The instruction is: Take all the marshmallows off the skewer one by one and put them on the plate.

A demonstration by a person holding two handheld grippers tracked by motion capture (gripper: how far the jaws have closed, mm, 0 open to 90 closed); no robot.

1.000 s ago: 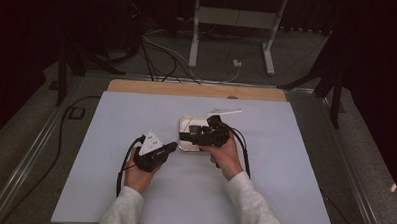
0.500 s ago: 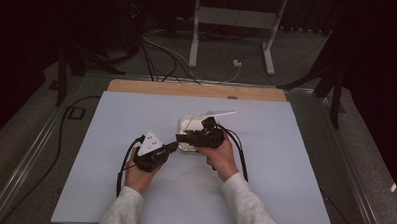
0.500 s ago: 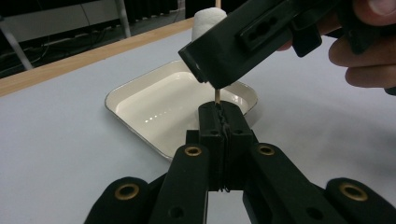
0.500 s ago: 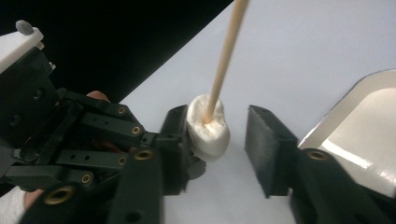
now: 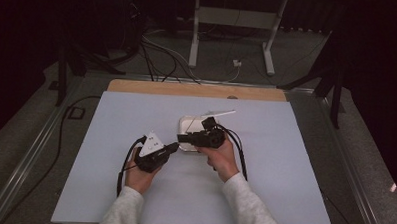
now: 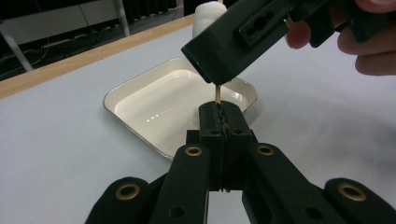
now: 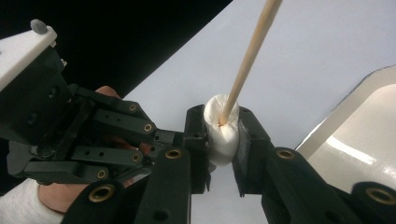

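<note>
Wooden skewer (image 7: pixel 247 60) is clamped at its lower end in the left gripper (image 6: pixel 219 122), fingers clenched; its shaft runs up into the marshmallow (image 7: pixel 222 133), which the right gripper (image 7: pixel 223 140) has just been closing on and now squeezes beside the tray (image 6: pixel 140 100); pulling along the skewer should separate them.

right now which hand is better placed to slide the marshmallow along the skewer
Right. The right claw, which has just been closing, is shut on the marshmallow that the skewer pierces, beside the tray. The left claw is shut on the skewer's end, so it can only steady it.
</note>
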